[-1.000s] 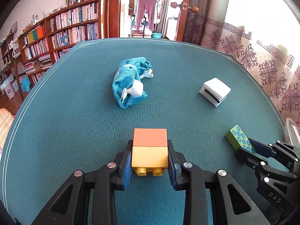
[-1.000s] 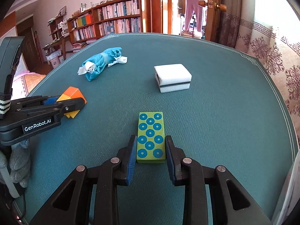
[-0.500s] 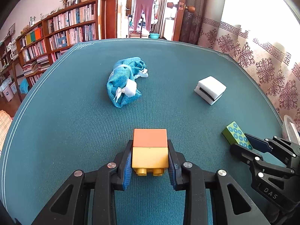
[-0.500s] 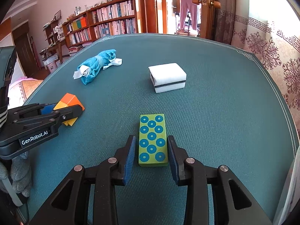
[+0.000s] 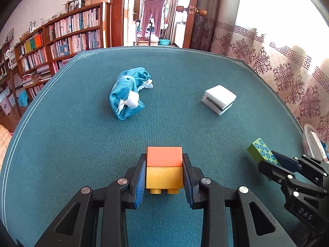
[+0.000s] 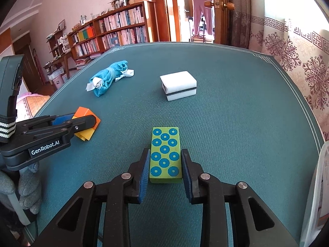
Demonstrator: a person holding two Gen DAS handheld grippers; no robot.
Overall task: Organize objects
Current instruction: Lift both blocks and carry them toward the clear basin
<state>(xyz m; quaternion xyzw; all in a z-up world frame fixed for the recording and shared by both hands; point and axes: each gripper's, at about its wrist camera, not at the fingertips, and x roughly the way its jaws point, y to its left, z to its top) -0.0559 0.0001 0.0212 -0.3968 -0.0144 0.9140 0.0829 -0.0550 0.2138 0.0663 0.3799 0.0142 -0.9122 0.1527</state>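
Observation:
An orange brick stacked on a yellow one [image 5: 164, 168] is clamped in my left gripper [image 5: 164, 156], which is shut on the pair just above the teal table [image 5: 82, 144]. From the right wrist view, this gripper [image 6: 82, 121] and its bricks [image 6: 85, 112] sit at the left. My right gripper [image 6: 165, 151] is closing its jaws on a green block with blue dots [image 6: 165, 142], and the pads press its long sides. The left wrist view shows that gripper [image 5: 273, 164] and the green block [image 5: 259, 147] at the right edge.
A rolled blue cloth tied with white ribbon [image 5: 127, 94] and a white sponge block [image 5: 220, 98] lie further back on the table. A clear plastic container [image 6: 322, 175] stands at the right edge. A gloved hand [image 6: 26, 187] holds the left gripper. Bookshelves and a doorway lie beyond.
The right gripper's pads briefly stood a little off the green block's sides and now press on it again. The left gripper keeps its hold on the bricks and stays put.

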